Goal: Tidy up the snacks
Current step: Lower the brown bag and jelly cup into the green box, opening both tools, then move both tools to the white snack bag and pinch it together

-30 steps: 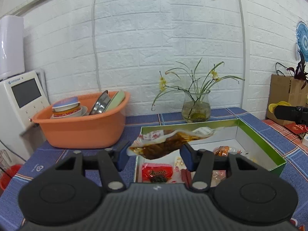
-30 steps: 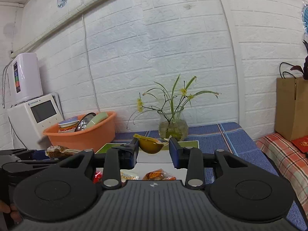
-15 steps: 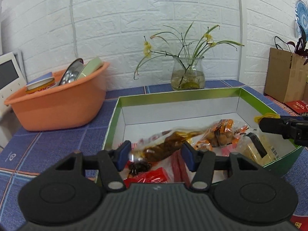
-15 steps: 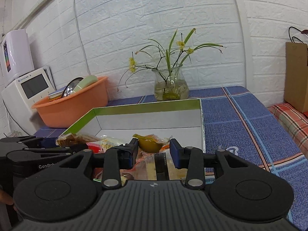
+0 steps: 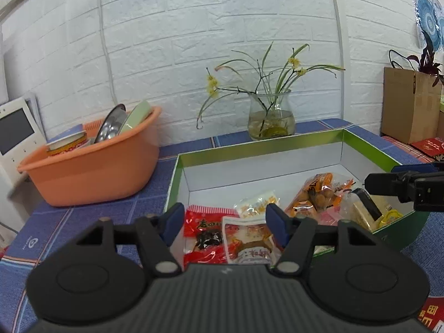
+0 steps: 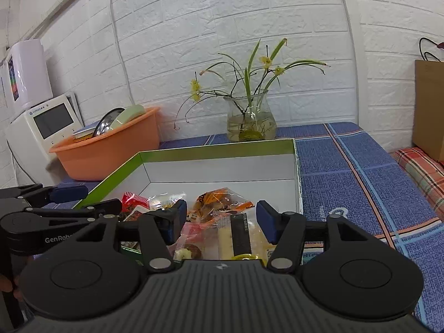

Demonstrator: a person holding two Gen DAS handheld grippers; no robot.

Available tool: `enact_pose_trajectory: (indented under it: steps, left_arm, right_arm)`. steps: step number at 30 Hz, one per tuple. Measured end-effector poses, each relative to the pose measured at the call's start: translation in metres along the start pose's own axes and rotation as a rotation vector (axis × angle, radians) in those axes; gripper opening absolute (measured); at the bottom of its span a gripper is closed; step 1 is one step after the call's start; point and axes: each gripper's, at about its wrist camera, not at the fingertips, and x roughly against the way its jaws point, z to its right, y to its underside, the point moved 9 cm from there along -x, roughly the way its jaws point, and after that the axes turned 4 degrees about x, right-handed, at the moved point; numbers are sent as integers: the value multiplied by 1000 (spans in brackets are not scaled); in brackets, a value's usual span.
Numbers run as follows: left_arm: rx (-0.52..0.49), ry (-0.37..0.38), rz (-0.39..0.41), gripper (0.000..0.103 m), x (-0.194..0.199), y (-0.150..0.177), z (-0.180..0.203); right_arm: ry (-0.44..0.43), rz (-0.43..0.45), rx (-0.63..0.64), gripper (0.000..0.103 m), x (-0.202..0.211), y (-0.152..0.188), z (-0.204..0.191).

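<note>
White brick-pattern wall is seen behind a blue checked tablecloth, on which a green-rimmed cardboard box is set as the collection point for the snacks. Beyond the box a glass vase of yellow flowers is noted, and to the box's left an orange basin of dishes. Inside the box, toward its near wall, a red packet, a white-and-brown packet, an orange bag of round snacks and a pale yellow packet are lying loose. The left gripper is held over the near-left packets, its jaws opening with nothing pinched. The right gripper is held over the near-right packets, jaws likewise opening, nothing gripped; a release into the box is judged complete.
</note>
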Motion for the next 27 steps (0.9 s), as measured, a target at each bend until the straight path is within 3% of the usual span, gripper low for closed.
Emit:
enact_pose_trajectory:
  steps: [8, 14, 16, 19, 23, 27]
  left_arm:
    - [-16, -61, 24, 70, 55, 9, -37]
    - [23, -172, 9, 74, 121, 43, -102]
    - [8, -202, -39, 75, 136, 66, -118]
    - [27, -200, -123, 75, 151, 100, -132]
    - [61, -206, -150, 75, 159, 119, -145]
    - [173, -125, -203, 76, 154, 129, -154]
  right_arm:
    - [-36, 37, 26, 103, 45, 5, -6]
    - [-234, 68, -35, 103, 90, 13, -29]
    - [-311, 43, -35, 103, 97, 16, -48]
    - [-438, -76, -28, 103, 96, 28, -95]
    - [-615, -322, -123, 103, 79, 57, -155]
    - [-591, -494, -231, 103, 56, 92, -190]
